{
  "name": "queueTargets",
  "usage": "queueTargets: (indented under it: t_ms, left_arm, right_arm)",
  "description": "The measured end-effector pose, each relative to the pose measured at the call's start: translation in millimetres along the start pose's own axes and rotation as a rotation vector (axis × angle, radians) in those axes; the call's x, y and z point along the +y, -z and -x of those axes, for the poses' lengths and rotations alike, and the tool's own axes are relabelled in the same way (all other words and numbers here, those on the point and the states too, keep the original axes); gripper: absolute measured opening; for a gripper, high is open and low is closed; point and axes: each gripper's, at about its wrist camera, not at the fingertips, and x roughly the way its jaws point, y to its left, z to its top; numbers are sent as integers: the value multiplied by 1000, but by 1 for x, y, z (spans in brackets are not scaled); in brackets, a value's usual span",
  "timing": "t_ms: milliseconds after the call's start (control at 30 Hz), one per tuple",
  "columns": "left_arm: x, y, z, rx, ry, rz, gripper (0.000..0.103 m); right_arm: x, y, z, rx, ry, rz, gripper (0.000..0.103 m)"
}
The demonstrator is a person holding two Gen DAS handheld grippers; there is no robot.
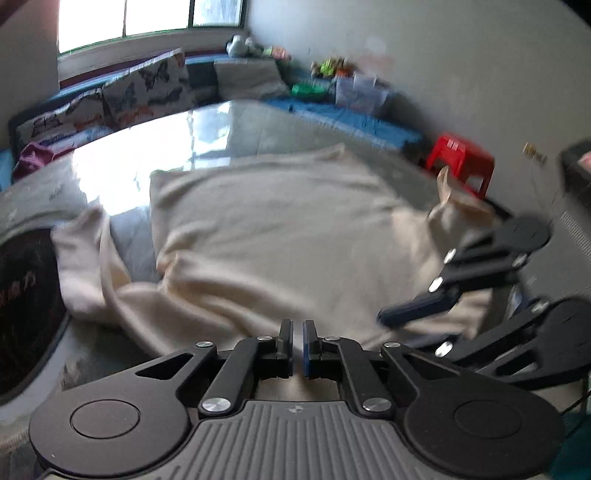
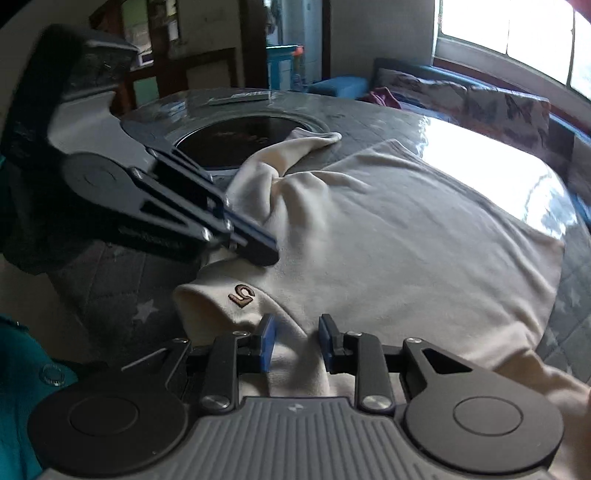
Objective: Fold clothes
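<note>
The left claw [image 1: 298, 341] has its two fingers almost together, with only a thin slit between the pads. In its own view pale cloth shows through this slit. In the right wrist view the same claw [image 2: 255, 247] comes in from the left, and its closed tips meet a raised fold of the cream garment [image 2: 388, 236], so it pinches the cloth there. The right claw [image 2: 295, 341] stands narrowly apart, with its blue pads on each side of a ridge of the same garment. The pads do not press on the cloth.

The garment lies spread over most of the round table [image 2: 369, 107]. The table has a glossy top that reflects the window [image 1: 147, 18], and a dark round inset [image 2: 243, 138] in its middle.

Only the right wrist view shows a small brown embroidered mark [image 2: 242, 295] on a folded band of the garment, just in front of the right claw. It also shows one sleeve [image 2: 295, 147] reaching onto the edge of the dark inset.

Only the left wrist view shows the far hem of the garment [image 1: 258, 206], a red stool [image 1: 460, 160] beyond the table near the wall, and a bench with patterned cushions [image 1: 147, 88] under the window. There the right claw [image 1: 410, 312] appears at the right side, blurred, low over the cloth.
</note>
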Motion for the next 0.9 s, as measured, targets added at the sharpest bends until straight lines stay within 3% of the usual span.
queueTargets:
  t_ms: [133, 333, 500, 633, 700, 767, 833, 900]
  left_arm:
    - [15, -12, 11, -55, -44, 39, 6]
    - [68, -57, 8, -157, -283, 193, 23]
    - [110, -82, -25, -118, -385, 271, 32]
    - [127, -88, -51, -64, -407, 283, 33]
    - [134, -88, -60, -38, -417, 296, 30]
    - [139, -86, -64, -25, -419, 312, 18]
    - [144, -81, -58, -39, -420, 333, 6]
    - [149, -75, -45, -73, -423, 361, 4]
  right_arm:
    - [-1, -2, 3, -12, -10, -5, 26]
    - [0, -4, -2, 6, -33, 22, 26]
    - [-5, -5, -3, 9, -50, 10, 28]
    - [-7, -6, -5, 9, -56, 8, 30]
    - [-8, -6, -5, 9, -59, 7, 31]
    - [-8, -6, -6, 9, -62, 6, 31]
    - [-9, -6, -6, 9, -65, 5, 31]
    - [-10, -6, -7, 9, -67, 4, 32]
